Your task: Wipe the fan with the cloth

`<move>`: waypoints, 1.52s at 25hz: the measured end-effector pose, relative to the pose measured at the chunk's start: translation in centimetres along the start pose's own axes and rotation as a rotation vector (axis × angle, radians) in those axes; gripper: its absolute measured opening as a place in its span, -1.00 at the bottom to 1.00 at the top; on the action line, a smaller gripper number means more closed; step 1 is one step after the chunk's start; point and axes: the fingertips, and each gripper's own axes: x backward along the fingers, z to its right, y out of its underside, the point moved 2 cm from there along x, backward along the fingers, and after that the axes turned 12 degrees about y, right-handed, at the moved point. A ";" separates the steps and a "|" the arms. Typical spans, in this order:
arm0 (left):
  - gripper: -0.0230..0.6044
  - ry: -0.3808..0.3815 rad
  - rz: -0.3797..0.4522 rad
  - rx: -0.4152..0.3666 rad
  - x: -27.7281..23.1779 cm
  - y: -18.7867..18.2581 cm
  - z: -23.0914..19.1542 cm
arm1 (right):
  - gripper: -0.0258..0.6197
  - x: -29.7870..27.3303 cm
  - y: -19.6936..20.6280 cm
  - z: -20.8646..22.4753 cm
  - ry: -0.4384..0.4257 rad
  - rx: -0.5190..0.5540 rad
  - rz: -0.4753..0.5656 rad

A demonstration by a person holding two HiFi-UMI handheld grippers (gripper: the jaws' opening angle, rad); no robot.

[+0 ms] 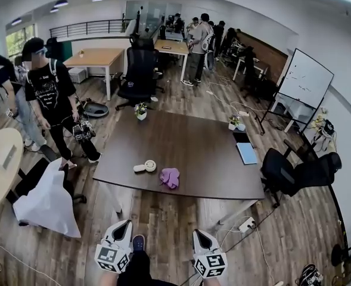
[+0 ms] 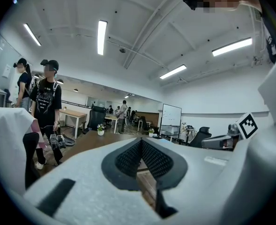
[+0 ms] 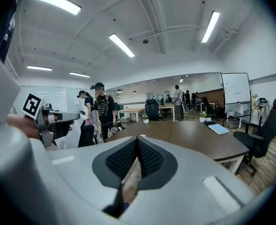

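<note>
A small white hand fan (image 1: pixel 144 167) lies on the dark brown table (image 1: pixel 211 171) near its front edge. Just to its right lies a crumpled purple cloth (image 1: pixel 170 177). Both grippers are low in the head view, in front of the table and well short of it. My left gripper (image 1: pixel 126 224) is shut and empty; its ribbed pads (image 2: pixel 128 158) meet in the left gripper view. Likewise shut with nothing in it is my right gripper (image 1: pixel 197 233), (image 3: pixel 138 138). Neither touches the fan or the cloth.
Two small potted plants (image 1: pixel 141 111), (image 1: pixel 235 121) and a blue notebook (image 1: pixel 247 153) sit on the table. A black office chair (image 1: pixel 291 174) stands at its right end, a white-draped chair (image 1: pixel 47 201) at the left. A person (image 1: pixel 53 94) stands left of the table. A power strip (image 1: pixel 247 224) lies on the floor.
</note>
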 end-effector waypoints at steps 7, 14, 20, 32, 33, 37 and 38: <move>-0.95 0.005 -0.010 0.014 -4.9 -0.5 -4.6 | -0.90 -6.3 -1.5 0.7 -0.002 0.001 -0.013; -0.95 0.013 -0.029 0.007 -9.8 -3.0 -10.8 | -0.90 -13.5 -4.2 0.3 0.010 -0.010 -0.043; -0.95 0.042 -0.057 -0.046 -13.8 -5.1 -16.9 | -0.90 -20.3 -6.5 -0.9 0.042 -0.009 -0.055; -0.95 0.104 -0.080 -0.069 -19.4 -7.5 -25.3 | -0.90 -29.8 -9.5 -2.8 0.088 -0.035 -0.070; -0.95 0.108 -0.082 -0.070 -19.7 -7.6 -25.4 | -0.90 -30.1 -9.6 -2.7 0.089 -0.037 -0.072; -0.95 0.115 -0.087 -0.075 -21.2 -8.1 -25.8 | -0.90 -31.6 -10.5 -2.0 0.084 -0.042 -0.067; -0.95 0.113 -0.089 -0.075 -21.7 -8.2 -25.9 | -0.90 -32.0 -10.6 -1.8 0.080 -0.042 -0.064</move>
